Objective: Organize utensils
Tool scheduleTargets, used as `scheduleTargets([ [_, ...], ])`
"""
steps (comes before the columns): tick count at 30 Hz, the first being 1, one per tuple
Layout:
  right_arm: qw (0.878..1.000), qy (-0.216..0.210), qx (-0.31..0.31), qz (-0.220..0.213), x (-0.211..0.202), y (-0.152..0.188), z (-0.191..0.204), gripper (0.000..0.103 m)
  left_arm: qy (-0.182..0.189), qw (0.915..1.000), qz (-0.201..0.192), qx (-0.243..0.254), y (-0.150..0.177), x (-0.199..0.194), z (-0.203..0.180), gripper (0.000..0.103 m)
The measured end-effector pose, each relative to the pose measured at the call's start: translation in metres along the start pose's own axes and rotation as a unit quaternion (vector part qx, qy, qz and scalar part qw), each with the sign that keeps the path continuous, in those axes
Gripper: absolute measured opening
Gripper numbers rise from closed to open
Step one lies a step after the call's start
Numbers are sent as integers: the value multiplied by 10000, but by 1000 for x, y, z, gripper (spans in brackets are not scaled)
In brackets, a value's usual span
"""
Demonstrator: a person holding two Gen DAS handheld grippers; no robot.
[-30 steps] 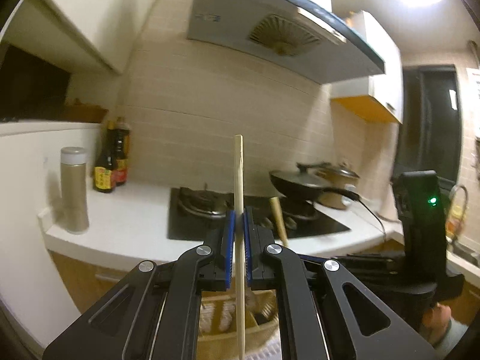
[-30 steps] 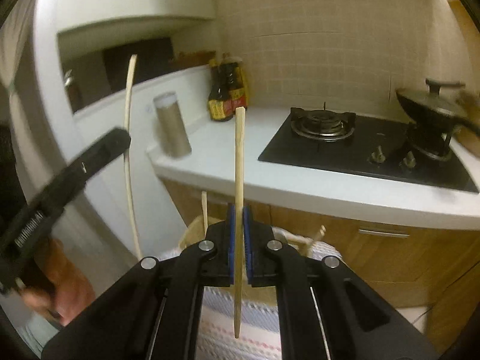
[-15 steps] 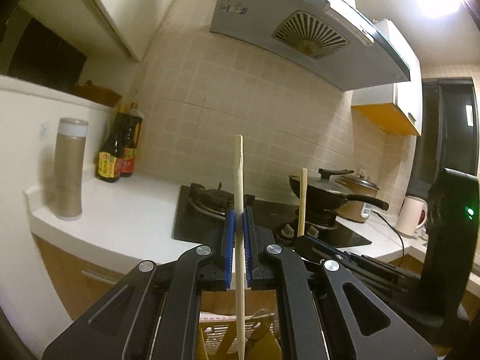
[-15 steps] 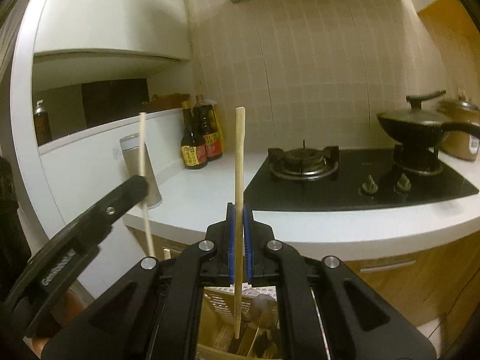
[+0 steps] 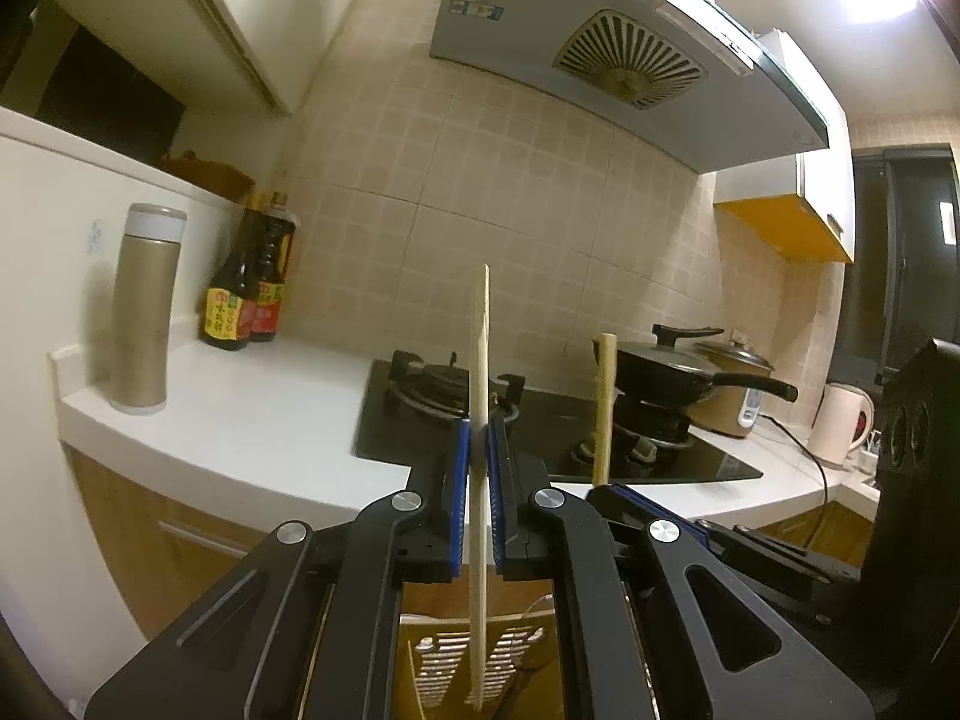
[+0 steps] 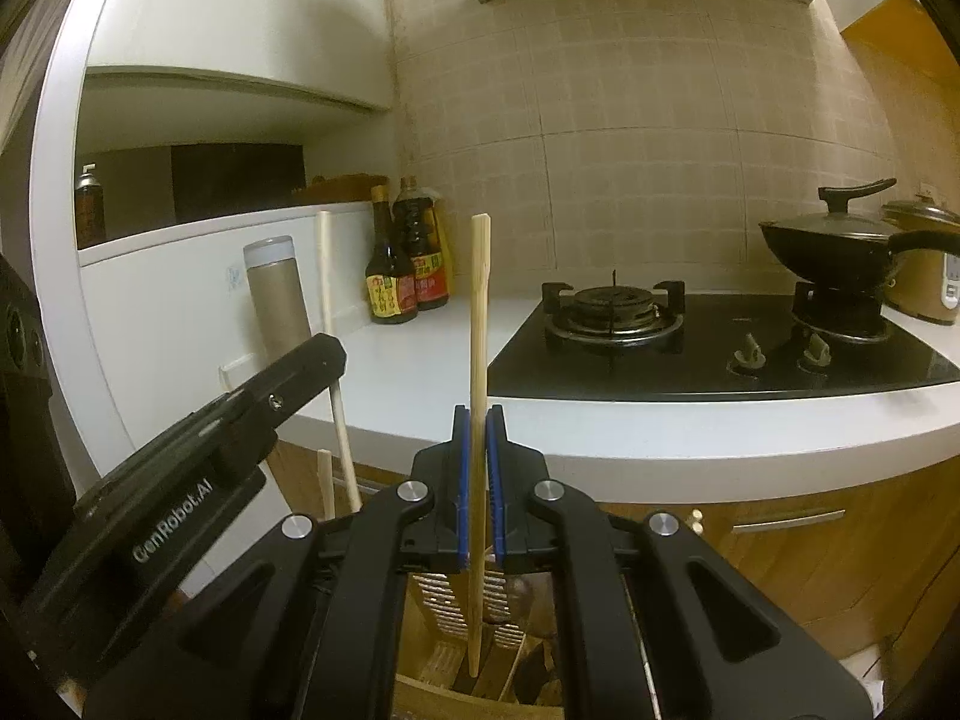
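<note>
My left gripper (image 5: pixel 478 456) is shut on an upright wooden chopstick (image 5: pixel 480 348); its lower end hangs over a slotted utensil holder (image 5: pixel 456 660) below. My right gripper (image 6: pixel 478 450) is shut on a second upright chopstick (image 6: pixel 479 312), its tip down in the same holder (image 6: pixel 456 648), which holds several utensils. The right gripper and its chopstick (image 5: pixel 605 408) show to the right in the left wrist view. The left gripper (image 6: pixel 198 456) and its chopstick (image 6: pixel 329 300) show at the left in the right wrist view.
Beyond stands a white counter (image 6: pixel 420 372) with a gas hob (image 6: pixel 690 342), a lidded black pan (image 6: pixel 840 240), sauce bottles (image 6: pixel 408 276), a gold thermos (image 5: pixel 144 306) and a rice cooker (image 5: pixel 732 390). A range hood (image 5: pixel 600 48) hangs overhead. Wooden cabinets (image 6: pixel 780 540) lie under the counter.
Both grippers have come closer together over the utensil holder and lowered, each still holding its chopstick upright. The holder now shows under both.
</note>
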State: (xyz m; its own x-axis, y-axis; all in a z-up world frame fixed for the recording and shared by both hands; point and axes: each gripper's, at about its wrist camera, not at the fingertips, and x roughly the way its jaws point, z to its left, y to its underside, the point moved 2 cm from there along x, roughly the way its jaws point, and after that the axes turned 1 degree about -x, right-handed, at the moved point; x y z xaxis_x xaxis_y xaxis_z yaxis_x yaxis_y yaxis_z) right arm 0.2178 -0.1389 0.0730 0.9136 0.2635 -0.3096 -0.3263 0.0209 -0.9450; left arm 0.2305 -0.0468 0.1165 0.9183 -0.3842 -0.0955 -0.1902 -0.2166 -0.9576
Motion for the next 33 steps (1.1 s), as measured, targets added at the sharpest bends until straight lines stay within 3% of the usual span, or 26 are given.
scheduleTargets([
  [5,9999,-36,-23,111,-3,7,1,4,40,9999,91,-59,2,-5,4,10],
  [10,9998,-70,-114,153,-13,8,2,7,79,9998,129,-147,-1,-17,8,34],
  [16,9990,-167,-163,383,-33,12,3,15,176,9991,202,-328,-9,-42,11,39],
  [18,9988,-225,-98,415,-44,14,1,25,218,9988,219,-383,-10,-56,12,44],
  [19,9989,-233,-74,412,-49,16,1,39,218,9988,245,-375,-11,-63,11,48],
  [21,9991,-215,-56,366,-65,19,1,55,207,9987,405,-244,-11,-75,6,51],
  [23,9992,-164,-136,324,-81,22,4,55,193,9988,444,-68,-12,-90,1,52],
  [26,9993,-77,-262,269,-103,28,12,56,157,9990,406,81,-16,-111,-6,67],
  [30,9996,17,-245,147,-130,37,17,71,129,9993,283,226,-19,-144,-15,76],
  [33,9997,149,-172,115,-144,50,17,71,-92,9992,182,338,-8,-162,-19,81],
])
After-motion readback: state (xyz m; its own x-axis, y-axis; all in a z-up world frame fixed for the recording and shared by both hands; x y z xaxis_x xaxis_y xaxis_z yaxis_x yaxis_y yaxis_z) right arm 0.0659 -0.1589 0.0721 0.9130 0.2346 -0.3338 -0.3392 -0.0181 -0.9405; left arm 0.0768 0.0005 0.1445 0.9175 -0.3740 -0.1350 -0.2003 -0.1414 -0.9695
